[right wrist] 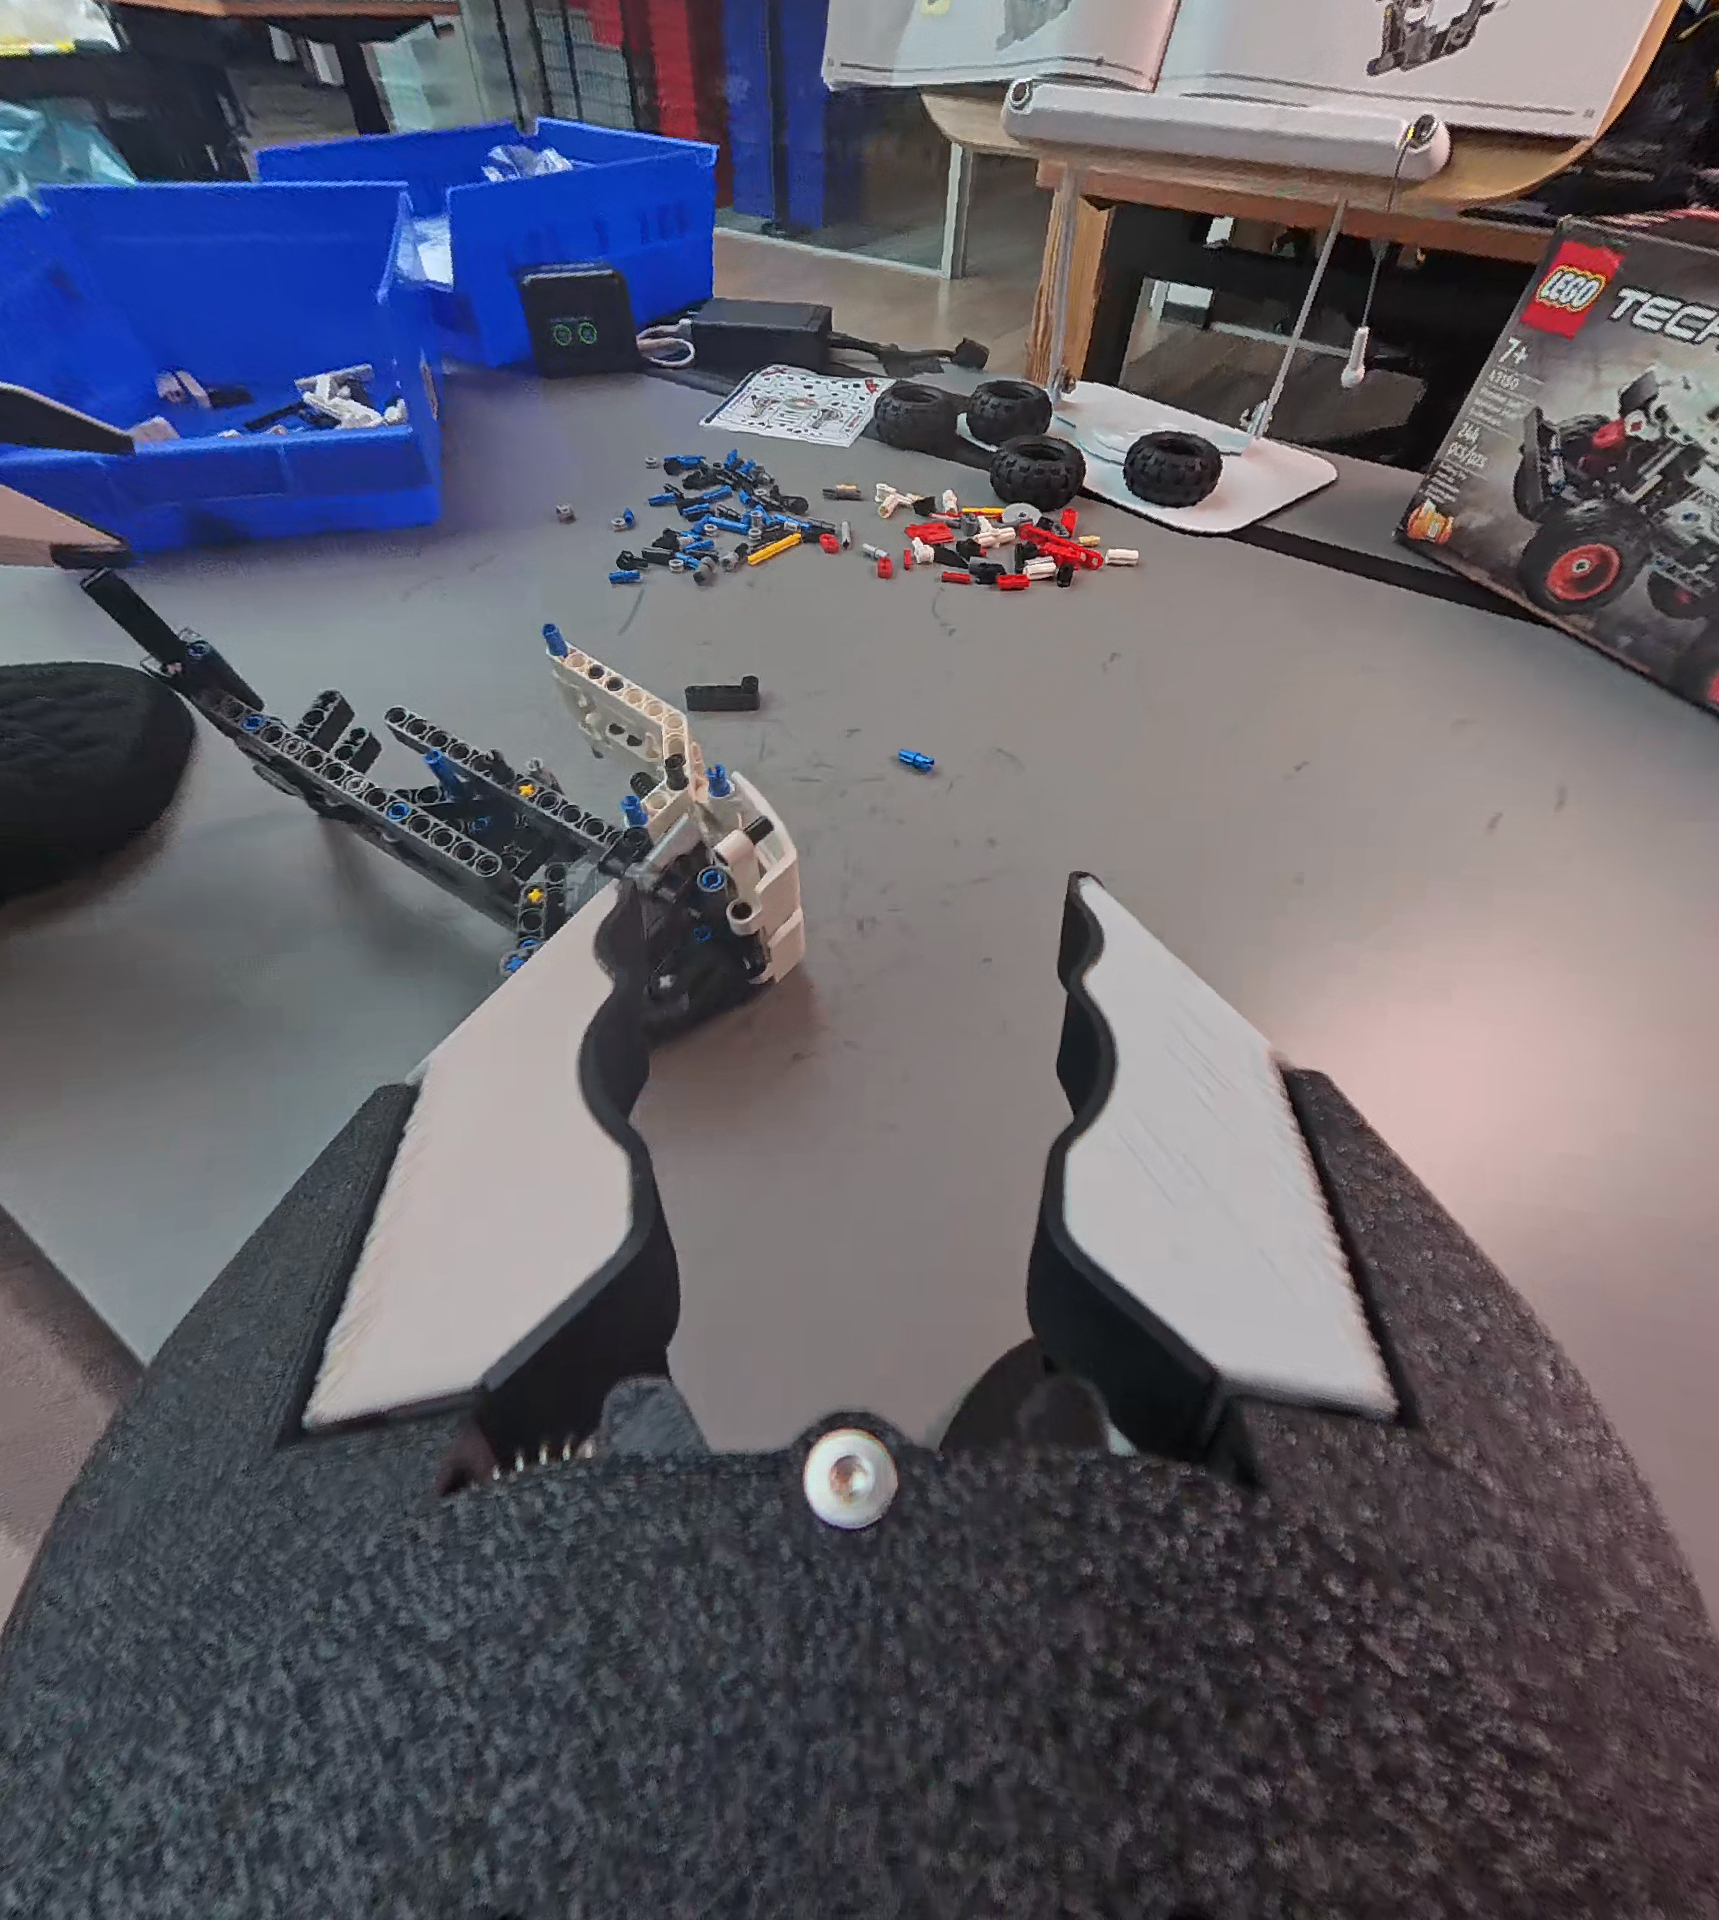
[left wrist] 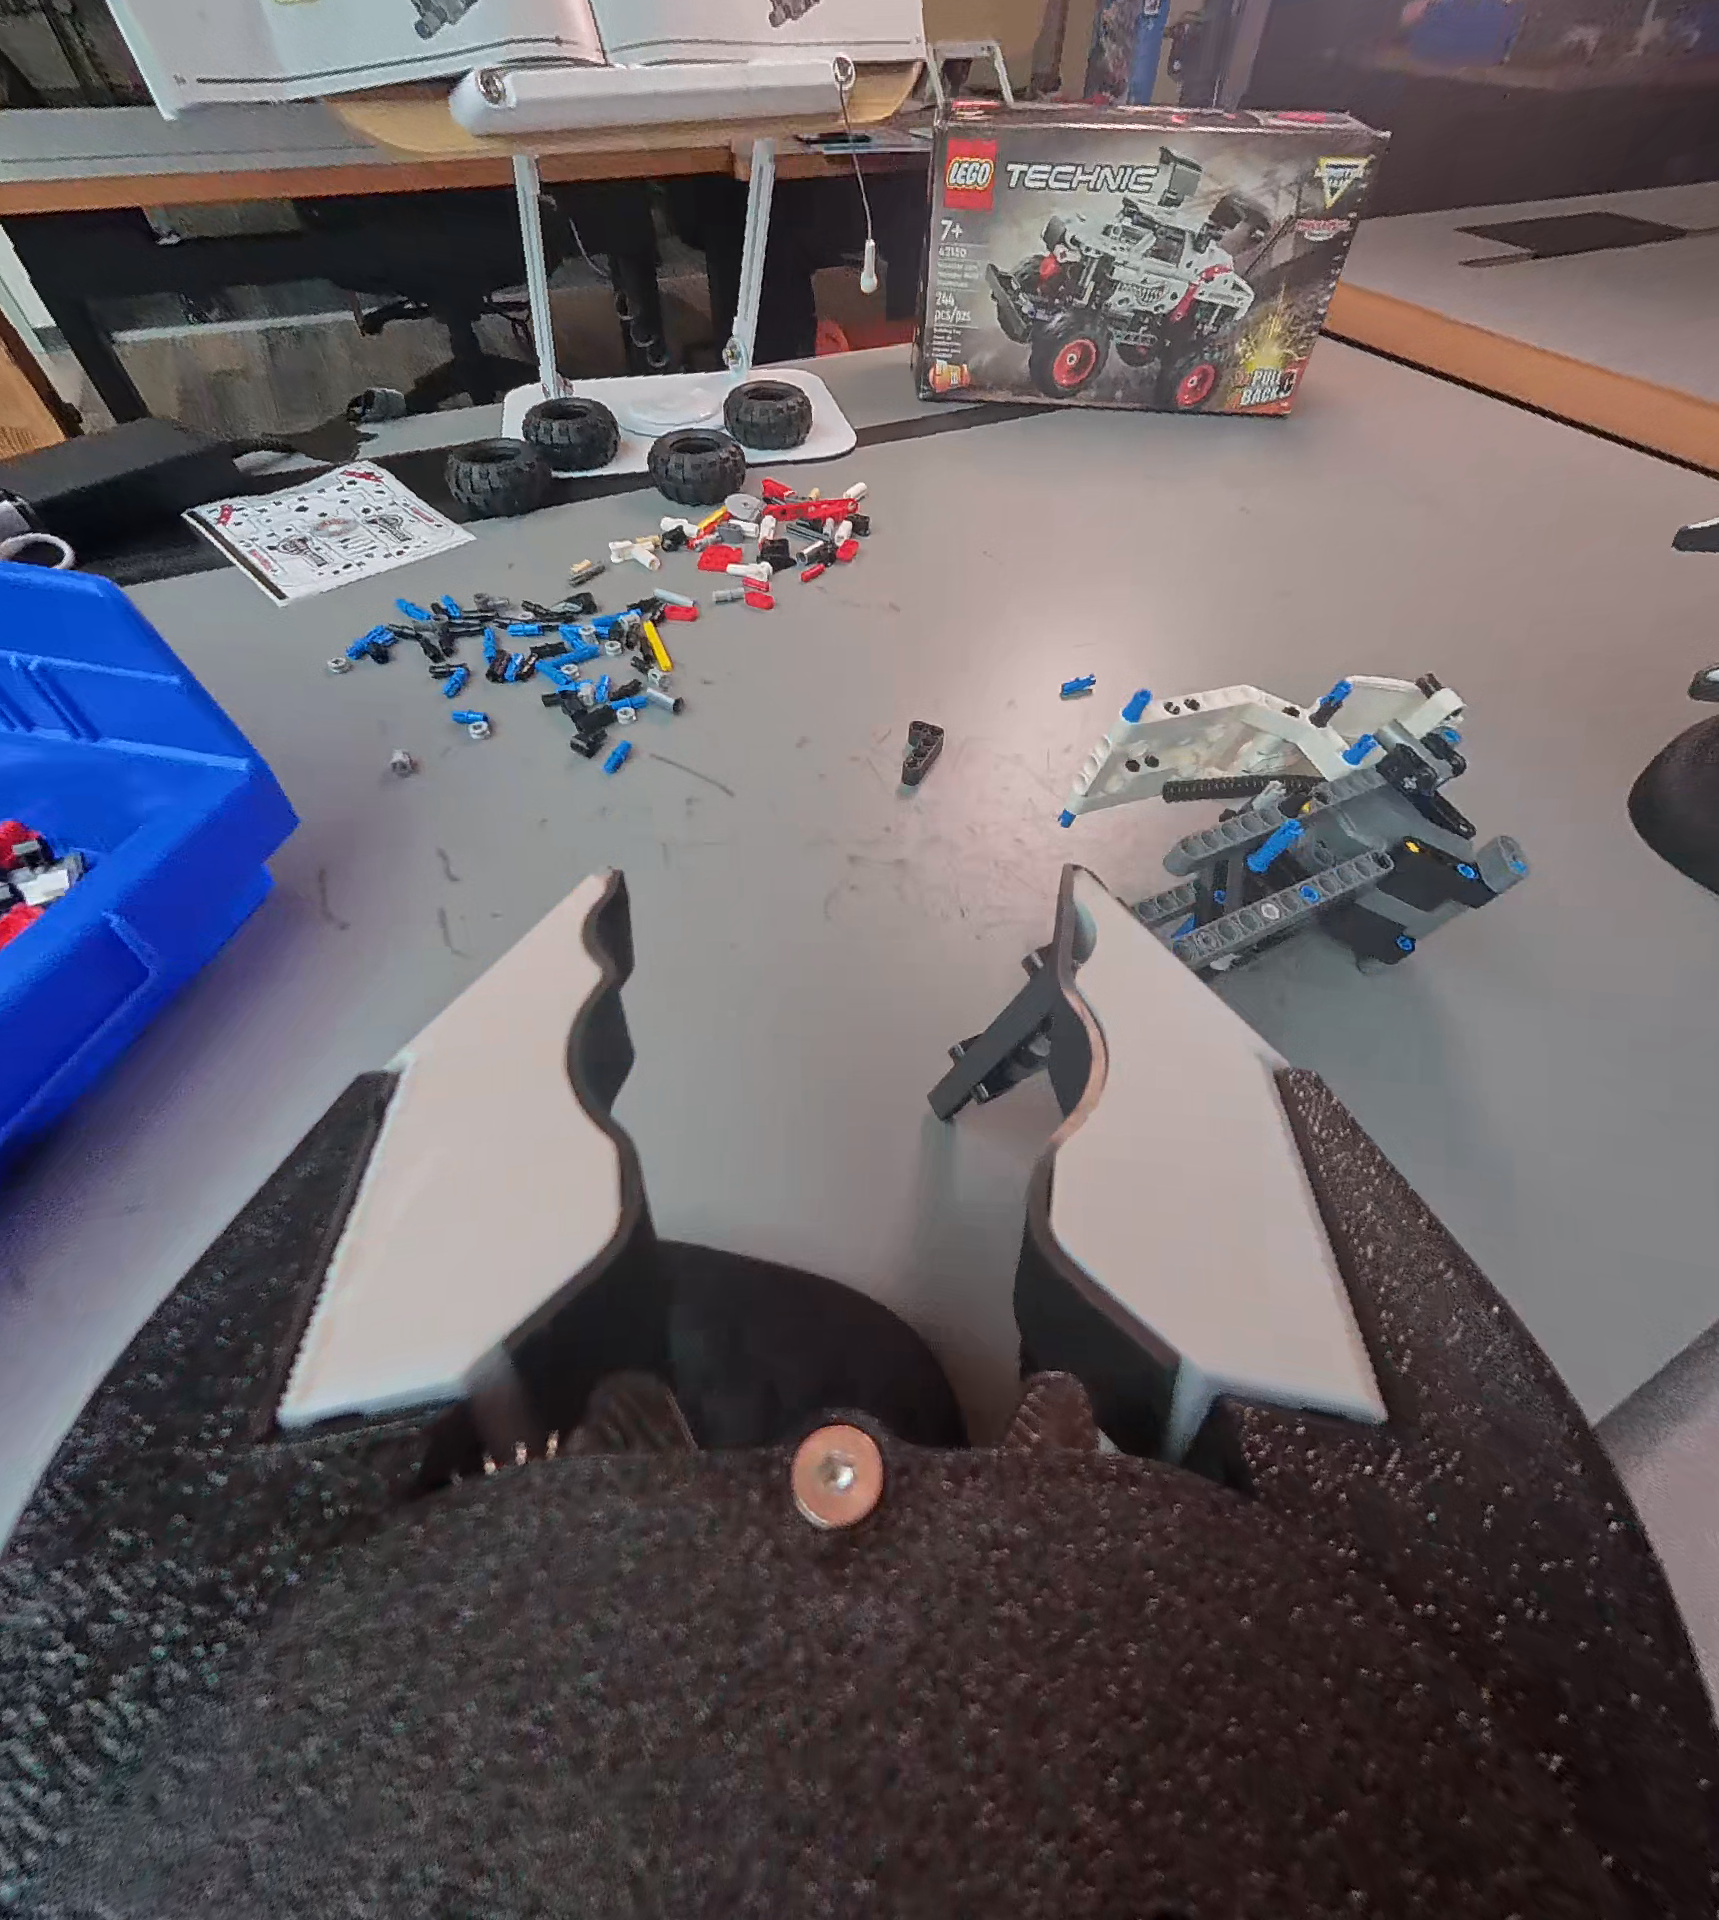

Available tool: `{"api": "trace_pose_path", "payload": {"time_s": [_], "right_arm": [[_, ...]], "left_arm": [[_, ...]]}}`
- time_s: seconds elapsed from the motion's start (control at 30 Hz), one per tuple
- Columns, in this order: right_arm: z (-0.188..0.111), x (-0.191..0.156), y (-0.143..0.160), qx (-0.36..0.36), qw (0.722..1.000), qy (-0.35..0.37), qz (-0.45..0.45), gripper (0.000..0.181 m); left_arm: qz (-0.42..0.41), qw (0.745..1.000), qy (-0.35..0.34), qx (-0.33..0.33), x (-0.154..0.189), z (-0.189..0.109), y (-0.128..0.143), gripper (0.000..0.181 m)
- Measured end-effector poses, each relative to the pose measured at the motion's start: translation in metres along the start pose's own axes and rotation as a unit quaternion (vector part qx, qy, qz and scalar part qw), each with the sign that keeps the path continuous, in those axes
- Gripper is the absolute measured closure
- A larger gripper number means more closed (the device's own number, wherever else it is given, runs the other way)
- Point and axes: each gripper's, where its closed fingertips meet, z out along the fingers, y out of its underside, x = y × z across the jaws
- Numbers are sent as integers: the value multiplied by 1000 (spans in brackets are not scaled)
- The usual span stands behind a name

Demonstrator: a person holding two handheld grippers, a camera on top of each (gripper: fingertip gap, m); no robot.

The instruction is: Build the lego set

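Observation:
The half-built truck chassis of grey and black beams with a white frame lies on the grey table. My left gripper is open just left of it. A black part at the chassis's near end pokes in against the inner side of its right finger. In the right wrist view my right gripper is open and empty. The chassis's white end sits just past its left fingertip. A loose black beam and a blue pin lie beyond.
Piles of small blue, black and red parts and several black tyres lie at the back. The set's box stands back right, a blue bin with parts to the left, and a sticker sheet and booklet stand behind. From either gripper's tips it is about 20 centimeters to the loose black beam. It is also in sight in the left wrist view.

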Motion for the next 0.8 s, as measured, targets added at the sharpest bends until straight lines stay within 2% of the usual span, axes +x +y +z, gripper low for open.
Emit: {"api": "trace_pose_path", "payload": {"time_s": [0.13,0.23,0.33,0.53,0.7,0.8], "right_arm": [[-8,-1,13,-5,1000,5,7,100],[-9,-1,8,0,1000,3,4,100],[-6,-1,8,-3,1000,1,-5,100],[2,-5,7,3,1000,6,-7,100],[8,-5,8,2,1000,17,-17,98],[10,-5,10,-2,1000,15,-15,98]], "left_arm": [[7,1000,-16,6,2,-6,7,94],[1,1000,-11,16,0,-5,0,92],[-13,1000,-6,27,-2,-6,-6,93],[-6,1000,-9,10,-1,5,7,93],[3,1000,-26,7,-4,10,7,90],[-5,999,-31,26,-6,5,4,90]]}}
